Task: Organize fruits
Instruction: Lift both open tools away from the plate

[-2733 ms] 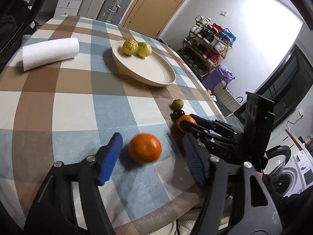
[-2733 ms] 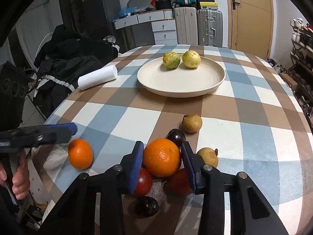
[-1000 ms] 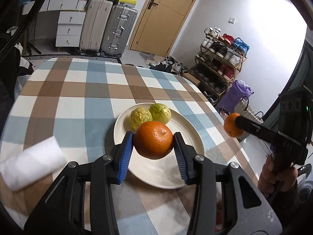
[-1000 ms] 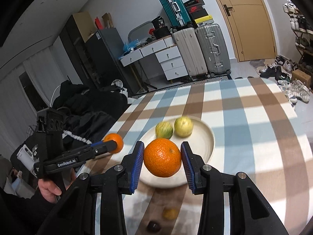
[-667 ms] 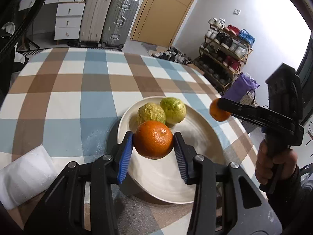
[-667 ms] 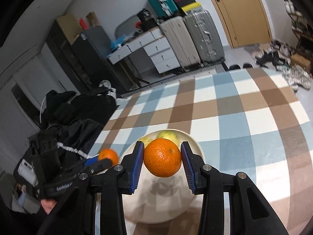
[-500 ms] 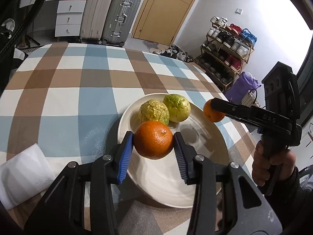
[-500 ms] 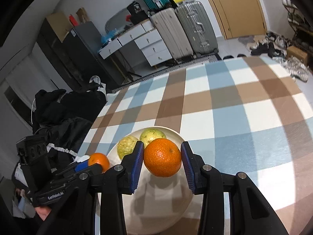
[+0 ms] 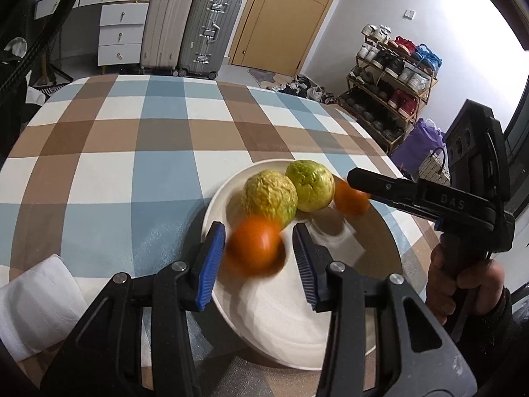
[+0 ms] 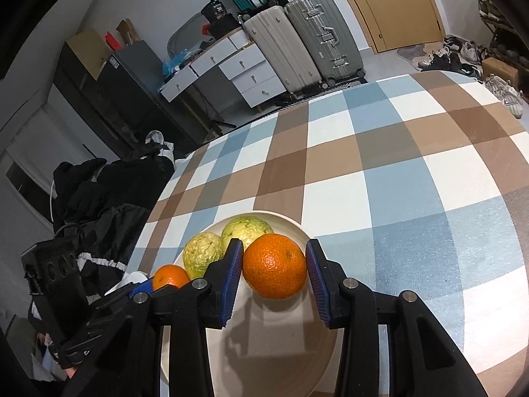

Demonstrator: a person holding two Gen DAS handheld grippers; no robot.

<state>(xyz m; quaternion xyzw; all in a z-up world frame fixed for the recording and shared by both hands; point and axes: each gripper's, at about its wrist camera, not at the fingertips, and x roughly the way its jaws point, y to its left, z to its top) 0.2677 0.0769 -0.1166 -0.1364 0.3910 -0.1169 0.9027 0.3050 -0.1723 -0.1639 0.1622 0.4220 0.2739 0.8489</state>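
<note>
Over the cream plate (image 9: 297, 324), my left gripper (image 9: 258, 261) has a blurred orange (image 9: 256, 248) low between its blue pads, with a gap at the right pad, so it looks loose. My right gripper (image 10: 274, 254) is shut on a second orange (image 10: 274, 266), and both pads touch it above the plate (image 10: 264, 347). In the left wrist view that orange (image 9: 350, 195) is blurred at the right gripper's (image 9: 355, 182) tip. Two bumpy yellow-green fruits (image 9: 269, 198) (image 9: 310, 185) lie at the plate's far side, just beyond both oranges.
A white paper roll (image 9: 33, 301) lies on the checked tablecloth (image 9: 148, 172) left of the plate. A hand (image 9: 463, 284) holds the right gripper at the table's right edge. Dark clothes (image 10: 99, 198) pile up beside the table. Suitcases and drawers stand behind it.
Both grippers came down and closer over the plate, each with an orange. The left gripper's orange has gone blurred and dropped lower between the pads. The right gripper's orange stays gripped.
</note>
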